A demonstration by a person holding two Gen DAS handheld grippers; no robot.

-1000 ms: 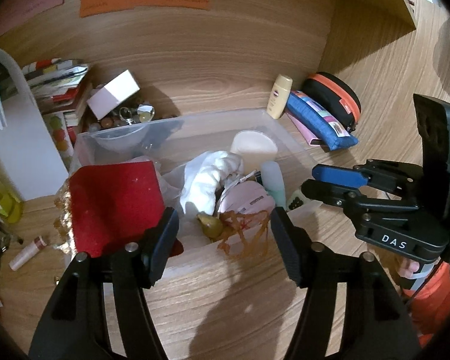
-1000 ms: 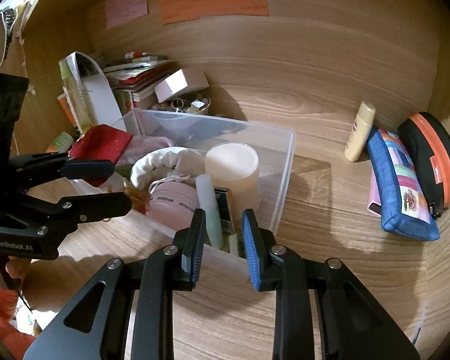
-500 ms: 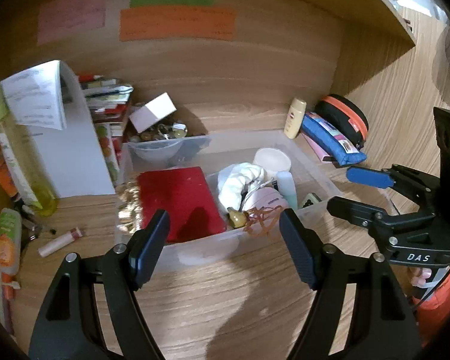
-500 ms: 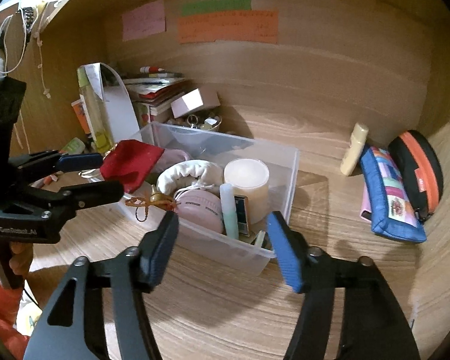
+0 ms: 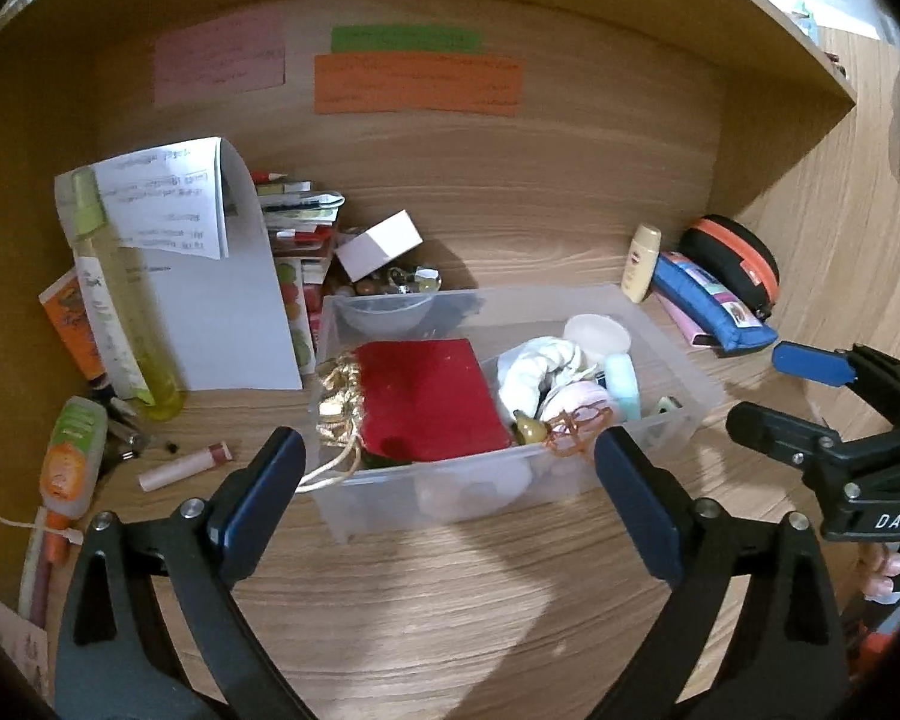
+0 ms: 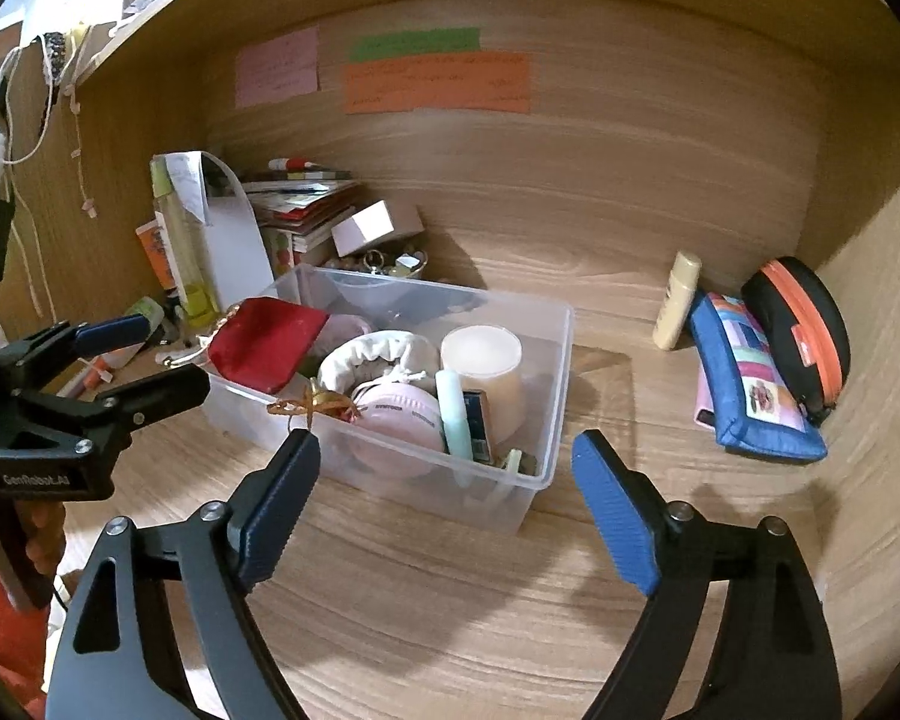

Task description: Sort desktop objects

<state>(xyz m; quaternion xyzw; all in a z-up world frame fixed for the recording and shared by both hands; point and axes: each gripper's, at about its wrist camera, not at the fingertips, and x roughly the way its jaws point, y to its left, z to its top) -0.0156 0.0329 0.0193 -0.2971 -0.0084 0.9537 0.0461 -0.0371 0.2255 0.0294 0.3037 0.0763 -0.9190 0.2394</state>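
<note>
We are opening the left gripper (image 5: 447, 495) near the desk's front edge, nothing between its jaws; the clear bin (image 5: 684, 360) sits mid-desk, overfilled. The right gripper (image 6: 444, 501) is opening too, empty. We risk snagging the red pouch (image 5: 429, 399).

The handwriting on the pink, green and orange paper notes (image 5: 417, 83) above the clear plastic storage bin (image 5: 678, 360) is too blurred to read. A red velvet pouch (image 5: 429, 399) inside that bin hides whatever lies beneath it. Left of the bin, the stack of books and booklets (image 6: 300, 204) sits partly hidden behind a curled white sheet (image 6: 234, 240). Small trinkets in the bowl (image 5: 399, 282) behind the bin are too small to identify.
</note>
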